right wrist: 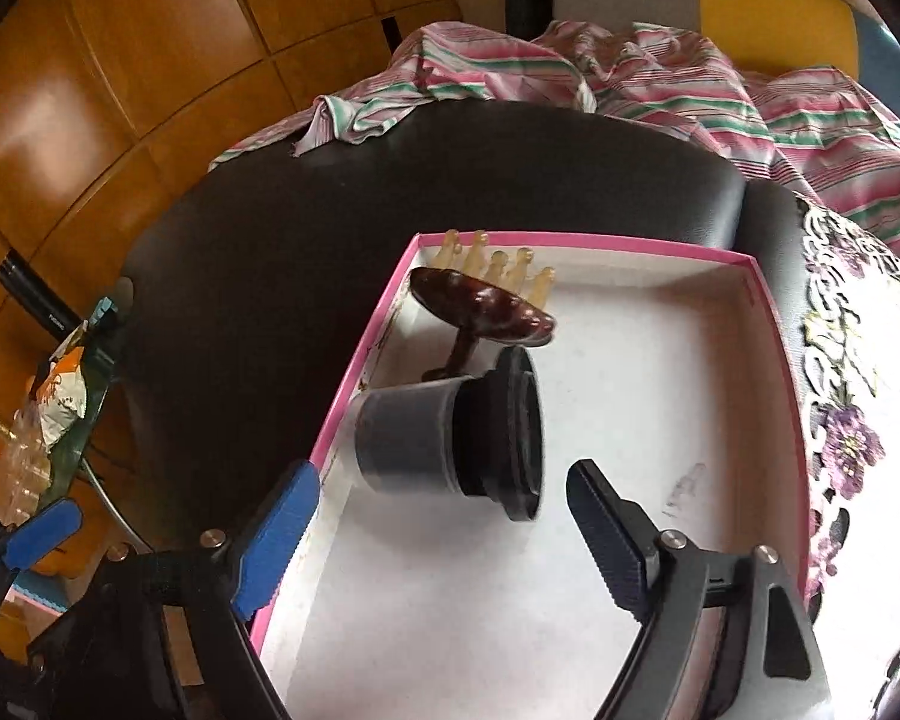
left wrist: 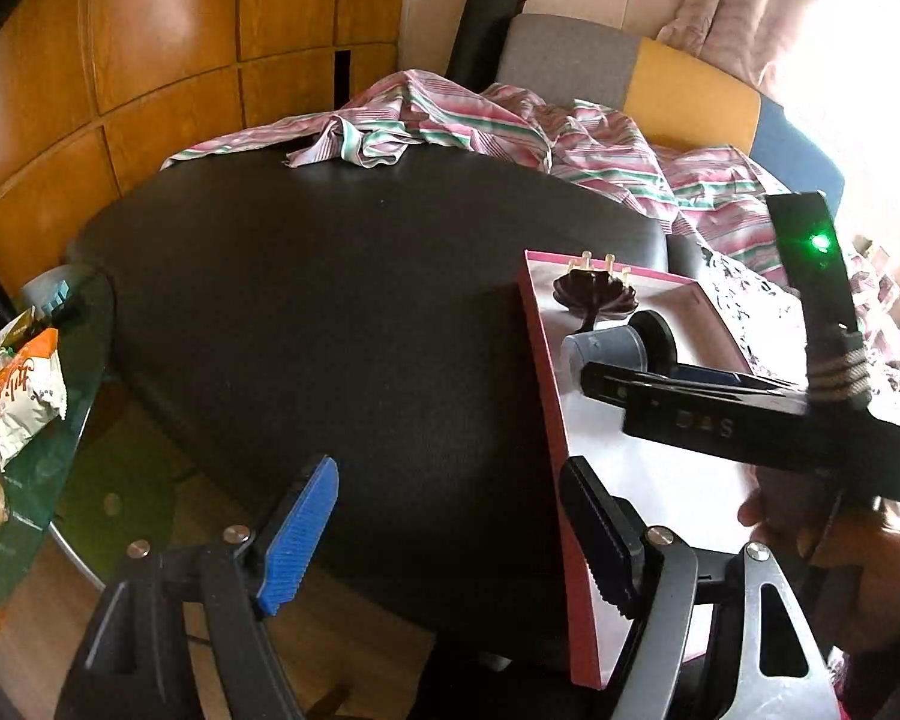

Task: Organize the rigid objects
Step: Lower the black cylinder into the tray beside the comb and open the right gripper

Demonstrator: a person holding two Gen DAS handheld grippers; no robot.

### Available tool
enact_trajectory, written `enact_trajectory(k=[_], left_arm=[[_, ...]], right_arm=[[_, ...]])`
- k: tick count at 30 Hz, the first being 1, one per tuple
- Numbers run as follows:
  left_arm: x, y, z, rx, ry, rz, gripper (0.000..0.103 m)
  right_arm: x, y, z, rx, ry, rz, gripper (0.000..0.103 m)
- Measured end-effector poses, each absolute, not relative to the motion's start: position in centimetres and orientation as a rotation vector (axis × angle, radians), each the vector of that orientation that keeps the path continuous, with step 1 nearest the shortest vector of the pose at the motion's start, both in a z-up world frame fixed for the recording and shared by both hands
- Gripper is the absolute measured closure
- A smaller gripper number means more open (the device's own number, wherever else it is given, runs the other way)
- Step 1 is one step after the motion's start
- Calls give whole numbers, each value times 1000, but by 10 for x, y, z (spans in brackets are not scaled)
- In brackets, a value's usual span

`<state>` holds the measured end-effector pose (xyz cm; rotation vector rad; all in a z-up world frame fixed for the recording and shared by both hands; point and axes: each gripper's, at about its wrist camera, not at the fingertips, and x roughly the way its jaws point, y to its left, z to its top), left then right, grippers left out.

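Over a pink-rimmed box (right wrist: 774,324) on the dark tabletop (right wrist: 258,252), the right hand-held gripper (right wrist: 444,534) hangs with jaws wide and nothing between them; the left hand-held gripper (left wrist: 450,540), likewise open and empty, straddles the box's left wall. Inside lie a grey cup (right wrist: 402,438) with a black lid, on its side, and a brown massager (right wrist: 480,303). Both look light, stiff and smooth; the cup's grey barrel seems the surest hold.
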<state>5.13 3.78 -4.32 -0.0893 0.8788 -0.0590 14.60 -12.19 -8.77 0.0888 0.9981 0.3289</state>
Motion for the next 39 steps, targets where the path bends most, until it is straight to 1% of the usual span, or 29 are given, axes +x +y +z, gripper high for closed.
enact_trajectory(k=[16, 29, 39], left_arm=[[42, 23, -28, -46, 834, -92, 26], [32, 6, -19, -1, 806, -131, 26], [28, -12, -18, 36, 811, -181, 26]], right_arm=[[95, -161, -59, 127, 913, 228, 17], [57, -173, -36, 62, 814, 164, 17], [37, -206, -29, 89, 795, 99, 17]])
